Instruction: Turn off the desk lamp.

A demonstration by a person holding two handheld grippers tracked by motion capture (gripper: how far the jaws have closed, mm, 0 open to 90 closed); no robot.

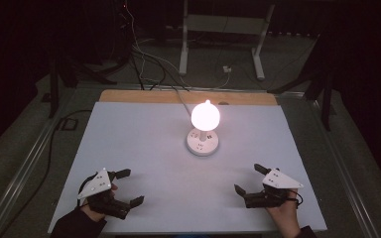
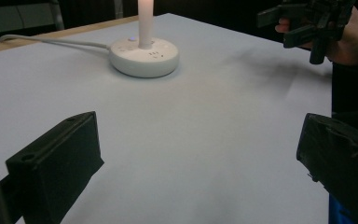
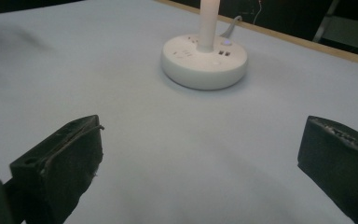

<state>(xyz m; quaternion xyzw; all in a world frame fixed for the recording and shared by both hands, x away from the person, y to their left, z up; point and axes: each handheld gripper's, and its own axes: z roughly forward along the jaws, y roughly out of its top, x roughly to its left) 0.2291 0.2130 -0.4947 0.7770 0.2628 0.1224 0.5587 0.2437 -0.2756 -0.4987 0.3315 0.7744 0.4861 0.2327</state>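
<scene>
We held the left hand-held gripper (image 1: 125, 187) near the surface's (image 1: 144, 148) near-left corner, its jaws spread wide with nothing between them, and the right hand-held gripper (image 1: 247, 179) near the near-right corner, its jaws just as wide apart and just as empty. Neither touched anything but our hands (image 1: 284, 214). In the left gripper view the right hand-held gripper (image 2: 279, 25) showed farther off, across the pale sheet. Well apart from both, toward the middle of the far half of the surface, stood the lamp (image 1: 205, 116), its round bulb lit and glowing white on a short stem. The stem rose upright from the round white power base (image 1: 202, 142), and a white cable (image 1: 181, 99) ran from that base toward the far edge.
</scene>
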